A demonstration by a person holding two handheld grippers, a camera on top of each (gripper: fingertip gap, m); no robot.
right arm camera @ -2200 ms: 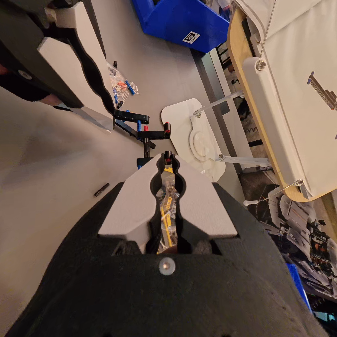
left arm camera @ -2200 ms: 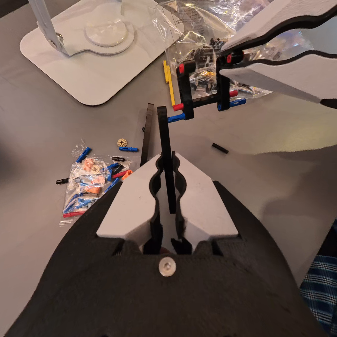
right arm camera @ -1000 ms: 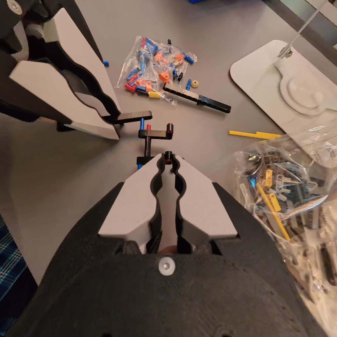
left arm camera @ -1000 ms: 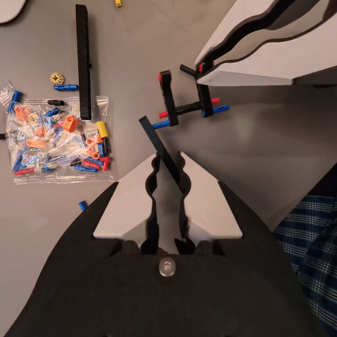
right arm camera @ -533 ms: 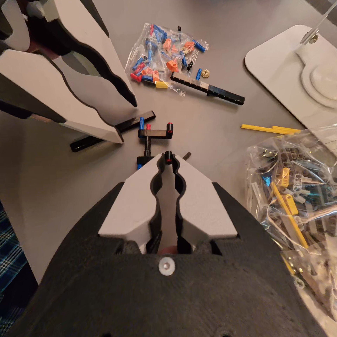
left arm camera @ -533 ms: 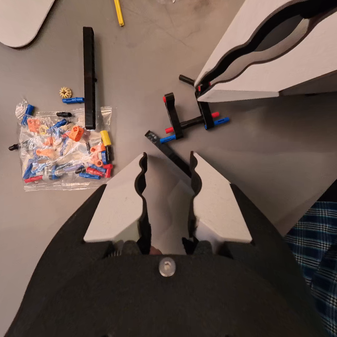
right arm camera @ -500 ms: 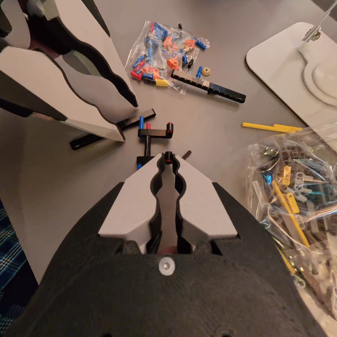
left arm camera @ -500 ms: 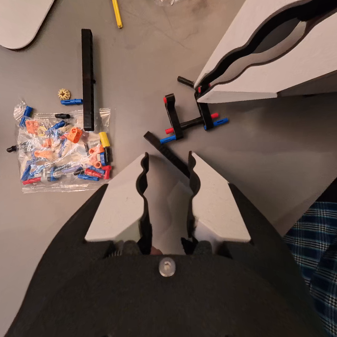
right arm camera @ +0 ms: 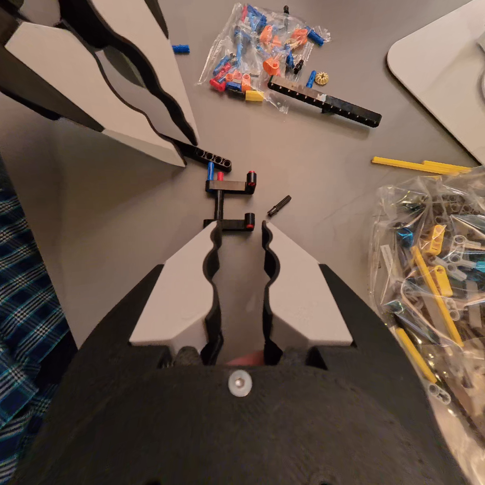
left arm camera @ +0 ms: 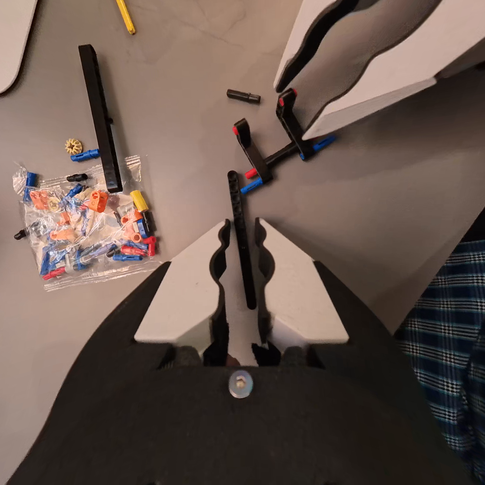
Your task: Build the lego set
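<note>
A small assembly point(right arm camera: 228, 186) of two short black beams on a black axle, with red and blue pins, rests on the grey table; it also shows in the left wrist view point(left arm camera: 256, 154). My right gripper point(right arm camera: 240, 223) is open, its tips on either side of the assembly's near beam; in the left wrist view it point(left arm camera: 292, 110) sits at the upper right. A thin black beam point(left arm camera: 237, 204) lies between the jaws of my left gripper point(left arm camera: 242, 221), with small gaps on both sides. The beam's far end point(right arm camera: 212, 158) sits next to the assembly's blue pin.
A small bag of coloured pins point(left arm camera: 86, 225) lies at left beside a long black beam point(left arm camera: 101, 118) and a tan gear point(left arm camera: 73, 145). A loose black pin point(right arm camera: 279, 205) lies near the assembly. Yellow axles point(right arm camera: 420, 165), a large parts bag point(right arm camera: 433, 275) and a white stand base point(right arm camera: 441, 73) are at right.
My right gripper has opened and let go of the assembly, which now rests on the table. My left gripper, which dropped the thin beam, has narrowed around it, lined up lengthwise.
</note>
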